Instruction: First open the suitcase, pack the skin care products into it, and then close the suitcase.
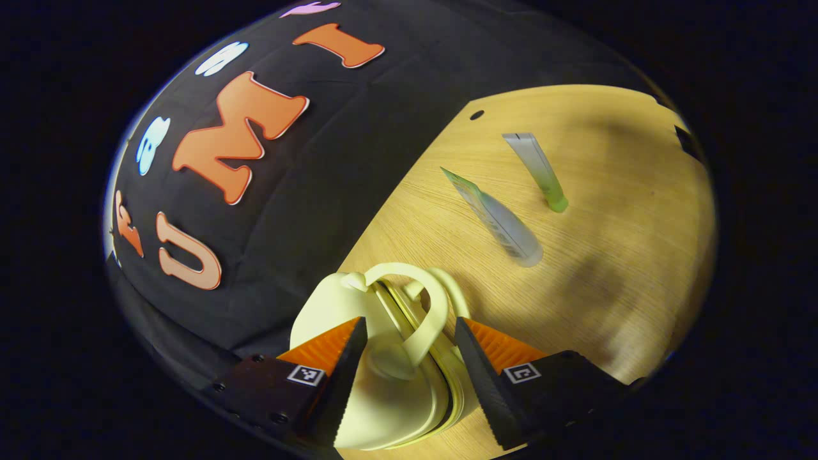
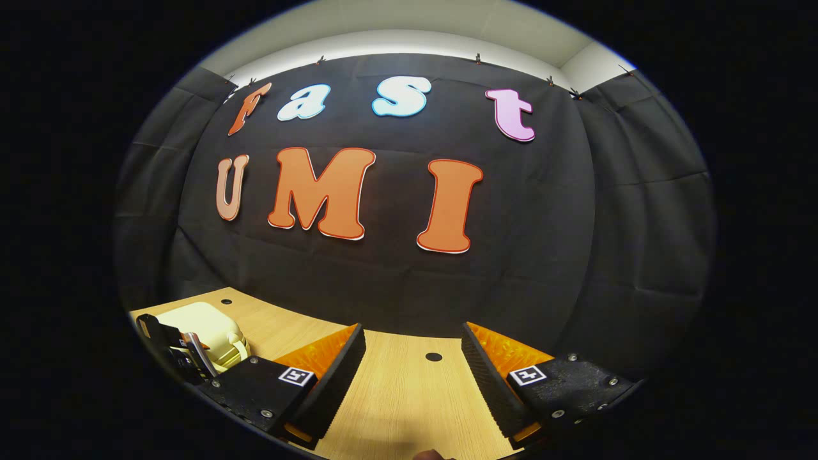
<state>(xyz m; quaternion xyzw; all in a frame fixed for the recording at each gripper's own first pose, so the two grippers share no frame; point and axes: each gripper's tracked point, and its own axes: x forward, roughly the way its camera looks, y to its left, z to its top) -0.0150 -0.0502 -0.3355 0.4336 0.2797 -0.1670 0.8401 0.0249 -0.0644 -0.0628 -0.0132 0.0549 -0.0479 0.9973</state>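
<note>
Left gripper (image 1: 409, 377): fingers spread apart on either side of the suitcase's handle (image 1: 418, 313), not pressing on it.
Suitcase (image 1: 383, 396): small, pale yellow, closed, on the wooden counter (image 1: 626, 268) near the booth wall; also seen at the far left of the right gripper view.
Skin care tubes: one with a clear cap (image 1: 495, 217) and one with a green cap (image 1: 537, 169) lie on the counter beyond the suitcase, near each other, apart.
Right gripper (image 2: 412, 383): fingers apart, holding nothing, above bare counter.
</note>
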